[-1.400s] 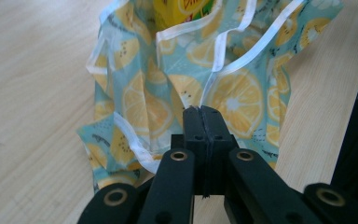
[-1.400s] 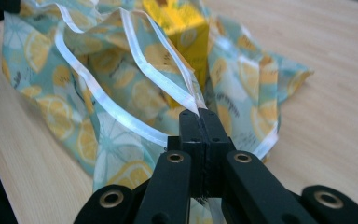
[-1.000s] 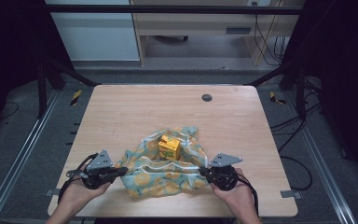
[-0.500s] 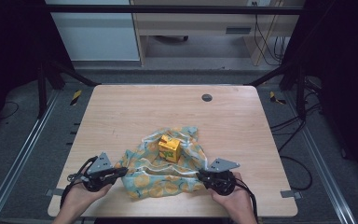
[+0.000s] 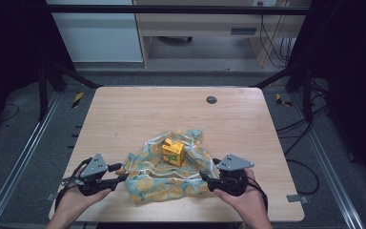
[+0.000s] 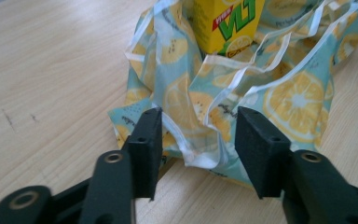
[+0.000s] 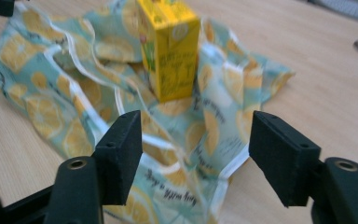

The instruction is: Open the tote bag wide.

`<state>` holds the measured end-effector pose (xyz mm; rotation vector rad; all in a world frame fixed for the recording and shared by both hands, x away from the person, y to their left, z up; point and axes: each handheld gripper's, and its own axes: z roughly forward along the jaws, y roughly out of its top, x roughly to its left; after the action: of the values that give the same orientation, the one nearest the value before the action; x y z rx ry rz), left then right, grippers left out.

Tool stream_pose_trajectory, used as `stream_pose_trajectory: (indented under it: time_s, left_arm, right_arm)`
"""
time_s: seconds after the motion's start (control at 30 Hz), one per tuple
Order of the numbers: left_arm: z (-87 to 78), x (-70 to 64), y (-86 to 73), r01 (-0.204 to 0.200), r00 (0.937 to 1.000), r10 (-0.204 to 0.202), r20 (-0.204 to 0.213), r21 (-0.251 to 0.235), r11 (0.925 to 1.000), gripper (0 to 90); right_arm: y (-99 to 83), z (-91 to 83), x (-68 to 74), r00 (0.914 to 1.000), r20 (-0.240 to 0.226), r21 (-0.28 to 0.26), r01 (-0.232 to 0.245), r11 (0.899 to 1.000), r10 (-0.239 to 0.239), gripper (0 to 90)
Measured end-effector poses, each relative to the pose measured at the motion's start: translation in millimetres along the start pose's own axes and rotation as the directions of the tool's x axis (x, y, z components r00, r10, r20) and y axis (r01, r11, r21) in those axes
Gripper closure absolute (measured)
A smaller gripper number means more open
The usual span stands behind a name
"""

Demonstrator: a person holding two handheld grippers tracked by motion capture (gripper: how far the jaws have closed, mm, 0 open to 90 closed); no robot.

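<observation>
High view showed a lemon-print cloth bag (image 5: 171,179) lying crumpled on the near part of the desk (image 5: 124,114), with a yellow drink carton (image 5: 172,150) standing upright on it. The left gripper (image 5: 119,172) sat at the bag's left edge, jaws spread around a white-trimmed fold. The right gripper (image 5: 206,179) sat at its right edge, jaws spread wide.

Teal lemon-print cloth (image 5: 171,179) with white trim; yellow carton (image 5: 173,151) with green lettering; pale wood-grain table (image 5: 138,109).
</observation>
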<state>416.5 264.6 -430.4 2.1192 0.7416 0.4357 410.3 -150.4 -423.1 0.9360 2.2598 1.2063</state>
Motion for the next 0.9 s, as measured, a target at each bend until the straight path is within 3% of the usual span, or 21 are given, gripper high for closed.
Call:
stream_pose_trajectory:
  time_s: [0.17,0.23,0.33,0.47,0.57,0.83,0.9]
  left_arm:
    - [0.8,-2.7,10.2,-0.028,0.9996,0.028,0.002,0.008,0.9996,42.1]
    - [5.4,-3.3,16.7,-0.039,0.9992,0.039,0.007,0.03,0.9988,36.2]
    - [9.5,-5.2,23.3,-0.059,0.9981,0.058,0.019,0.063,0.9963,30.6]
    - [9.8,-8.3,29.7,-0.068,0.9976,0.067,0.02,0.06,0.9959,25.1]
    - [12.0,-10.0,33.8,-0.074,0.997,0.072,0.028,0.064,0.9952,22.5]
    - [23.3,-18.1,38.4,-0.107,0.9926,0.101,0.067,0.094,0.9898,14.7]
    - [27.8,-24.3,35.3,-0.118,0.99,0.109,0.09,0.102,0.9878,13.4]
  right_arm:
    - [16.4,-2.6,-7.2,0.9999,0.01,0.02,0.014,1.0,-0.014,27.1]
    - [26.7,0.8,-12.9,0.9994,0.02,0.047,0.028,0.999,-0.029,24.2]
    - [34.7,9.3,-21.3,0.9997,0.02,0.077,0.01,0.997,-0.012,22.0]
    - [39.0,19.8,-29.0,0.9998,0.02,0.094,-0.011,0.995,0.009,27.5]
    - [43.3,39.1,-32.3,0.9997,0.011,0.136,0.022,0.99,-0.024,36.3]
    - [45.7,71.4,-27.8,0.9978,-0.015,0.202,0.066,0.977,-0.064,38.9]
    - [43.2,82.8,-26.1,0.9971,-0.009,0.231,0.075,0.97,-0.075,39.5]
